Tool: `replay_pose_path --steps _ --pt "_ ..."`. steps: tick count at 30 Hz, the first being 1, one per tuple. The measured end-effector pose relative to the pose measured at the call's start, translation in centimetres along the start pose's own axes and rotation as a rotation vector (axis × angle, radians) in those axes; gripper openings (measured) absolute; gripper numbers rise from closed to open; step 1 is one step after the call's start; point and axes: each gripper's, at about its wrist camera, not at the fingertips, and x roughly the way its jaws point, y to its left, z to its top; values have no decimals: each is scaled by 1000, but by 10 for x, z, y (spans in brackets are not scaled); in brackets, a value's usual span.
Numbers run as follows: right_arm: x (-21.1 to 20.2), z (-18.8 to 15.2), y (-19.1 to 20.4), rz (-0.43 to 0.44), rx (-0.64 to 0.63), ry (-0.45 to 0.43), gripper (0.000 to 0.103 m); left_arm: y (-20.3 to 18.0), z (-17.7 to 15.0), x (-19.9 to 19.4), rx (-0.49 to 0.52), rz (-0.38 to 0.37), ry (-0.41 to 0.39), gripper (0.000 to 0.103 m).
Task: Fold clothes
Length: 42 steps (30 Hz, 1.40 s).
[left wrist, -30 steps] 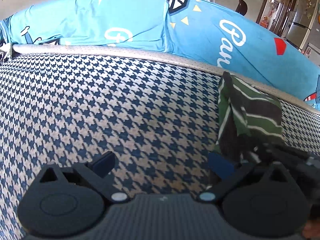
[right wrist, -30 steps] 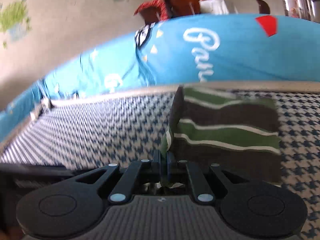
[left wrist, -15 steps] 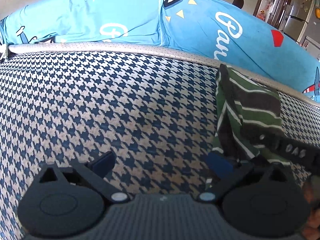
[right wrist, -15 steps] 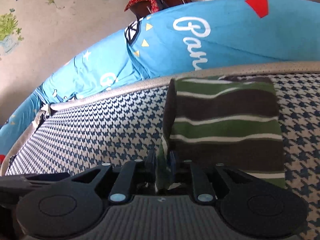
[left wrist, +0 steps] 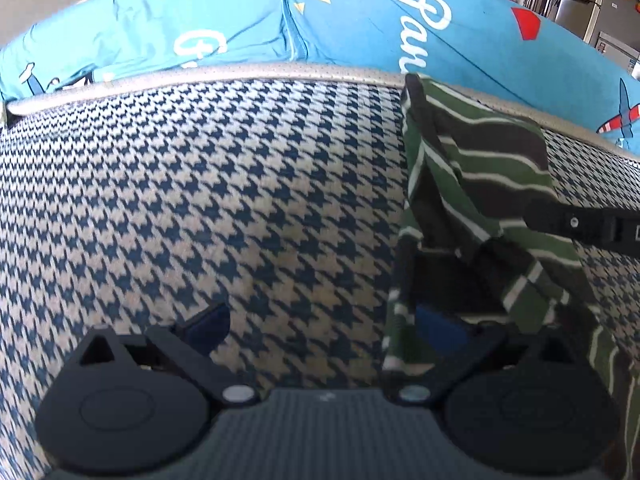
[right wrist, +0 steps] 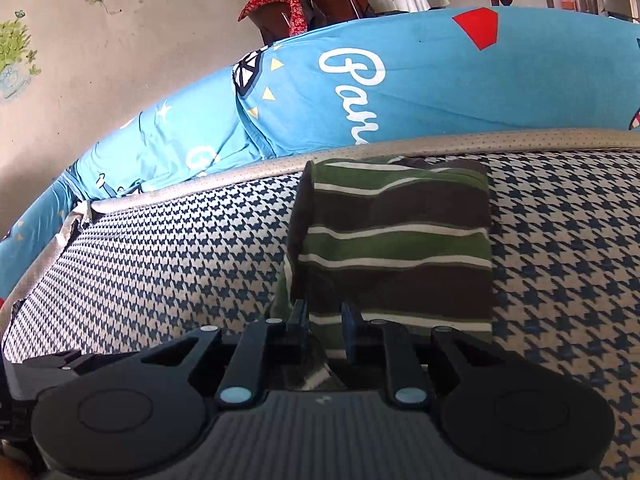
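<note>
The green, brown and white striped garment [right wrist: 400, 240] lay folded into a tidy rectangle at the centre of the right wrist view, on the houndstooth cushion [right wrist: 180, 264], so I judged the folding nearly finished, with only release and perhaps smoothing left. My right gripper [right wrist: 326, 320] had just been opening, and its jaws stood slightly apart around the near edge, cloth between them. My left gripper [left wrist: 320, 320] was wide apart, holding nothing. The soft knit sagged; the blue printed cover [right wrist: 440, 80] behind looked smooth.
</note>
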Motion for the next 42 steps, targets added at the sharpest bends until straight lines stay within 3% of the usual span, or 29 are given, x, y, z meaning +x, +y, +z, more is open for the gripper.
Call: replay_pose_path --steps 10,18,24,42 --pt "-20 -3 -7 -23 -19 1 20 -5 -20 -12 -31 -9 7 103" --pt "-53 -14 -29 -95 19 -20 20 -7 -31 -21 -20 -7 3 103" --pt "-80 -28 -42 -144 76 -37 28 -14 -42 -23 22 30 -6 103" --pt "-117 -66 -49 -195 145 -33 28 -24 -63 -37 63 45 -23 103"
